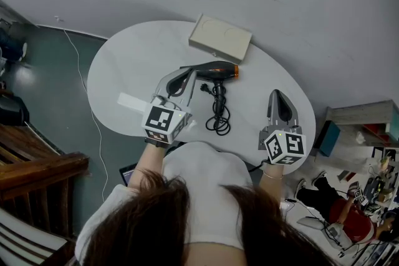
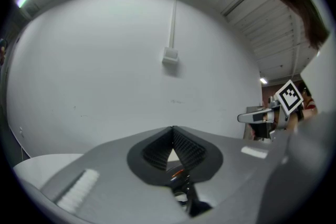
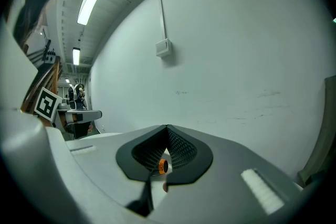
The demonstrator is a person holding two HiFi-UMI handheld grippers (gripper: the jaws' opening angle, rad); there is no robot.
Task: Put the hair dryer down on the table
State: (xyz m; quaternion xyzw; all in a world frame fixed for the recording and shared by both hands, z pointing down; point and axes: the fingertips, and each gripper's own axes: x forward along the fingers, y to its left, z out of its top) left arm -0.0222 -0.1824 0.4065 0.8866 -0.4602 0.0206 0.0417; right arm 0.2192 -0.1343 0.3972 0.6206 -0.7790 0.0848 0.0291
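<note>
The dryer [image 1: 215,70] lies flat on the white tabletop [image 1: 124,71], barrel sideways with its orange end pointing to the person's right and its handle toward the person. Its cord [image 1: 218,118] is bunched on the person's side of the dryer, and a flat box [image 1: 220,38] sits just beyond the dryer.

The left hand-held gripper [image 1: 186,76] has its tips just beside the dryer's rear end. Its jaws are clenched tip to tip on nothing, and whether they brush the casing I cannot tell. The right hand-held gripper [image 1: 277,96] is well off to the dryer's right, also clenched and empty.

With the dryer resting on the tabletop and neither gripper holding it, the putting-down looks finished. At most, what seems left is drawing the left gripper away from the dryer.
</note>
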